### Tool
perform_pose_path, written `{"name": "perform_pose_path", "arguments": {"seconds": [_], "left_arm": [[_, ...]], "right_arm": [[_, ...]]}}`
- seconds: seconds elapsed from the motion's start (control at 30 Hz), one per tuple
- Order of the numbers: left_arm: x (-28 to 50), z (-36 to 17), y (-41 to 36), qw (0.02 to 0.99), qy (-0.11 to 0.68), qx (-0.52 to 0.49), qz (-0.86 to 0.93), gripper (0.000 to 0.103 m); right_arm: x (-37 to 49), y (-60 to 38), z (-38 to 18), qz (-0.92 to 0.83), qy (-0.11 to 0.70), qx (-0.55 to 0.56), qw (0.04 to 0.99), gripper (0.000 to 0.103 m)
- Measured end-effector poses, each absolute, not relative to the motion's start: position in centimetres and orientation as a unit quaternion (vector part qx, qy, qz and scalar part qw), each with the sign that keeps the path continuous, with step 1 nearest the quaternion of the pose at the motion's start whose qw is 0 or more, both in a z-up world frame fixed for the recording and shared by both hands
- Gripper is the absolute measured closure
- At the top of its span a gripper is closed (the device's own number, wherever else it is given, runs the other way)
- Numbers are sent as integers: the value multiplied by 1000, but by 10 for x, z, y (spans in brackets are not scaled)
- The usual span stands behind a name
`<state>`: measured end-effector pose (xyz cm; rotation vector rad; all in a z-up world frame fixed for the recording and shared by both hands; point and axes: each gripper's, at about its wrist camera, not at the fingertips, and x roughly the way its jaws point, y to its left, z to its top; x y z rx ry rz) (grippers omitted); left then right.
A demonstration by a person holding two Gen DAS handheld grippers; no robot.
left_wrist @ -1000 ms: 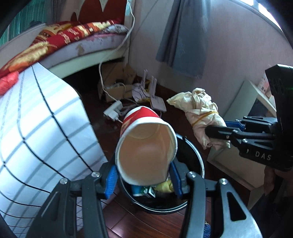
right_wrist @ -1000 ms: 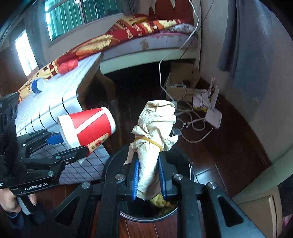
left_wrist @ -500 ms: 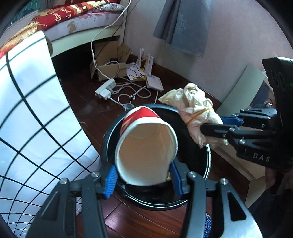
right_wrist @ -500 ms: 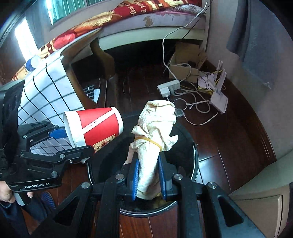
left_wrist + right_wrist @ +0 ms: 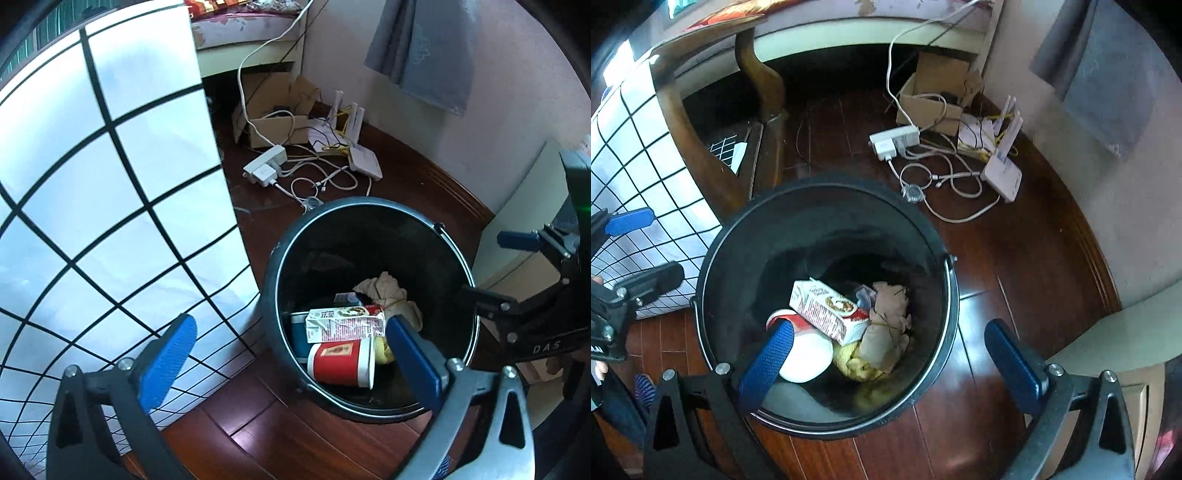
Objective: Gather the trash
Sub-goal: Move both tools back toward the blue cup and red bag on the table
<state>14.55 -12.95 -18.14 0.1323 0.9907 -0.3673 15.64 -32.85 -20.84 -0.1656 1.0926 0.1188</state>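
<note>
A black bin [image 5: 369, 206] [image 5: 827, 181] stands on the wooden floor beneath both grippers. Inside it lie a red paper cup [image 5: 338, 362] [image 5: 809, 354] on its side, a beige crumpled bundle [image 5: 384, 290] [image 5: 886, 325] tied with a rubber band, and a milk carton [image 5: 343, 325] [image 5: 827, 310]. My left gripper [image 5: 288, 328] hangs over the bin's near rim, its jaws opening wide with nothing between them. My right gripper [image 5: 888, 328] is over the bin too, jaws opening and empty. Each gripper also shows at the edge of the other's view, the right gripper [image 5: 495, 267] and the left gripper [image 5: 639, 251].
A table with a white checked cloth [image 5: 92, 184] and a wooden leg [image 5: 701, 147] stands close on the bin's left. Behind the bin lie a power strip [image 5: 266, 166], cables, a router [image 5: 364, 162] and a cardboard box [image 5: 277, 125]. A pale cabinet [image 5: 1108, 343] is on the right.
Both grippers sank toward the bin and opened. The red cup left the left gripper and the beige bundle left the right one; both now lie in the bin.
</note>
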Motion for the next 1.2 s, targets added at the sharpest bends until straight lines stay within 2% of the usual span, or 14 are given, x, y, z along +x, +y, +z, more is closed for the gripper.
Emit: {"name": "perform_pose_path", "arguments": {"seconds": [1.2], "left_arm": [[114, -122, -92, 897, 416, 67, -136, 0]], "right_arm": [[141, -294, -141, 64, 454, -95, 884, 0]]}}
